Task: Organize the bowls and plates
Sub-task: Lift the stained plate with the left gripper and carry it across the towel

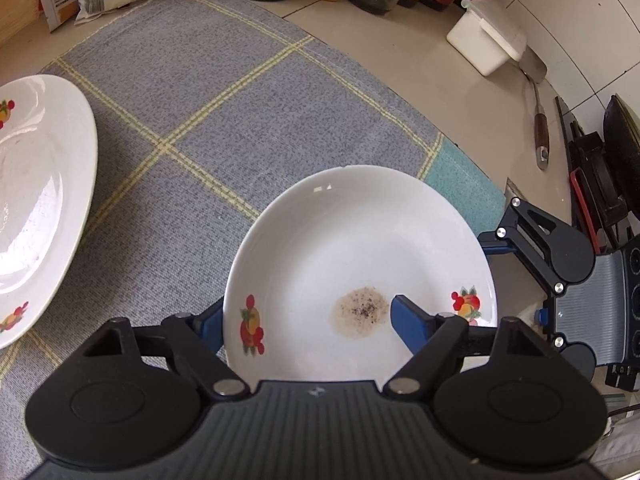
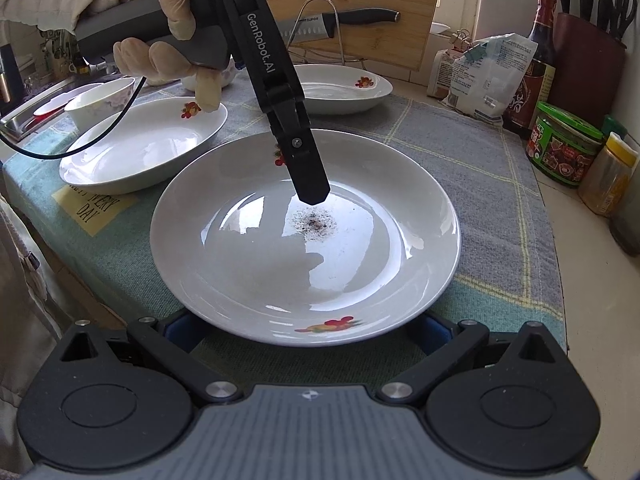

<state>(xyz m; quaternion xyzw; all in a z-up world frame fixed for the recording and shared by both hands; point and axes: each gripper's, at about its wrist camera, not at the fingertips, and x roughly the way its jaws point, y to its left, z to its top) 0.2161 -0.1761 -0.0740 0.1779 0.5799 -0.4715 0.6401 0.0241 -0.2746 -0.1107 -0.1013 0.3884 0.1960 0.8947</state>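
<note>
We see a white plate (image 2: 304, 248) with fruit decals and a peppery stain lying on the grey checked cloth (image 1: 224, 128). Our left gripper (image 1: 306, 316) straddles its rim, one finger inside, not yet pinching; our right gripper (image 2: 304, 332) stands open at the near edge, on a cluttered kitchen counter (image 1: 400, 52).

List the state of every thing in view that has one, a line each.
stained plate: flat on the cloth, speckled residue in its middle
left gripper: open, straddling the stained plate's rim
right gripper: open at the plate's near rim
oval plate: upright, empty
far plate: upright, empty
bowl: upright, inside hidden
green-lidded jar: lid on
</note>
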